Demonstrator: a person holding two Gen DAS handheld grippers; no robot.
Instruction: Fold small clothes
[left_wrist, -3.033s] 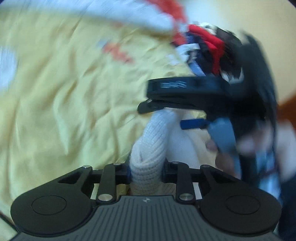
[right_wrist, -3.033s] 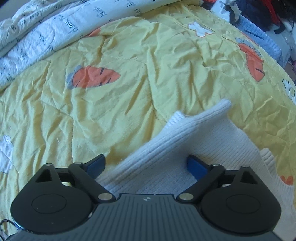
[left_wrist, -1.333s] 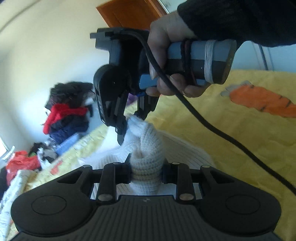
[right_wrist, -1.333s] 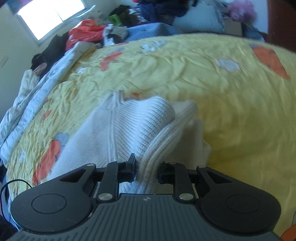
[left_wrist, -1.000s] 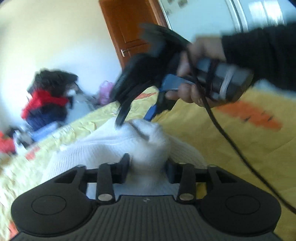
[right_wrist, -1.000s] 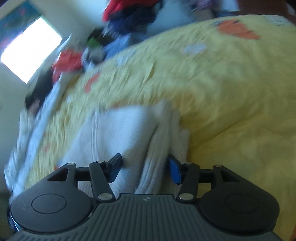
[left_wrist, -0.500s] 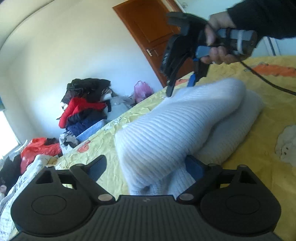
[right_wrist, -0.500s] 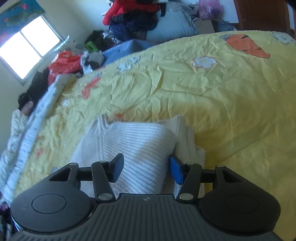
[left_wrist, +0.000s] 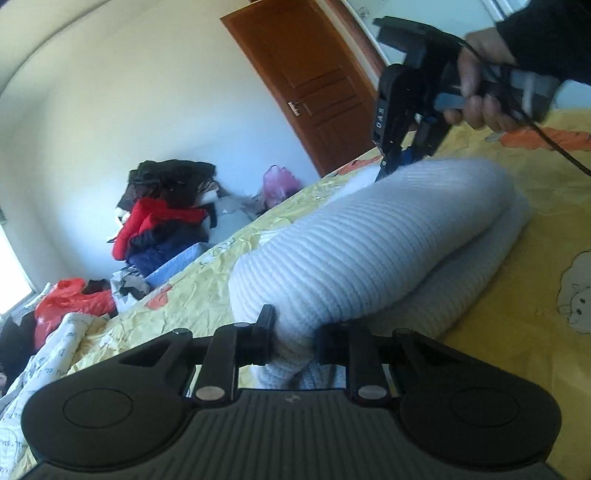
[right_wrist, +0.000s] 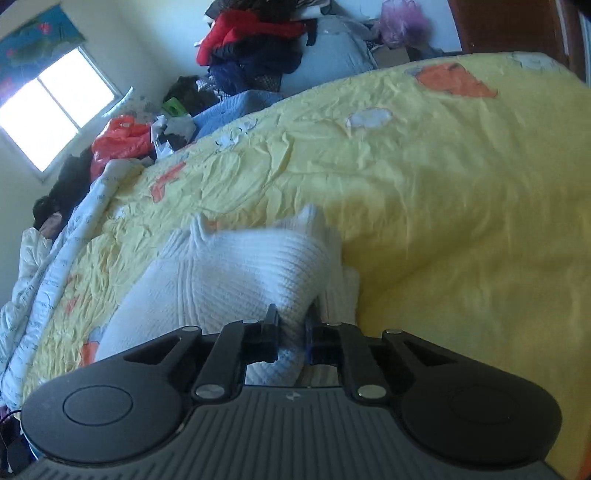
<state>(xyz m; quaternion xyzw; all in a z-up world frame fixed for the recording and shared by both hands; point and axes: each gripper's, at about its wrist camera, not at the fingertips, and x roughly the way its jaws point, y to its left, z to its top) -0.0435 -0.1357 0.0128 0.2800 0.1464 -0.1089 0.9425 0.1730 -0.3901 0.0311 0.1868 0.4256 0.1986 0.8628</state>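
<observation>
Half a second ago both pairs of jaws stood wide around the white knit sweater (left_wrist: 369, 251); now both pinch it. The left gripper (left_wrist: 293, 341) is closing its jaws, and a thick fold of the ribbed knit is already squeezed between them. The right gripper (right_wrist: 291, 334) has its jaws drawn in narrow on a bunched corner of the same garment — in the left wrist view it shows at the sweater's far end, held by a person's hand (left_wrist: 476, 92) in a dark sleeve (left_wrist: 546, 33).

The sweater lies on the yellow bedspread (right_wrist: 424, 206) with its carrot prints, the top layer arched in a rounded roll over a flatter layer beneath, stretched between the two grippers.

Beyond the bed, a heap of red and dark clothes (left_wrist: 162, 218) sits against the wall, near a brown door (left_wrist: 314, 85). A white printed quilt (right_wrist: 55, 266) lies crumpled along the bed's edge beneath a bright window (right_wrist: 55, 110). The right gripper's cable (left_wrist: 554, 144) trails across the bedspread.
</observation>
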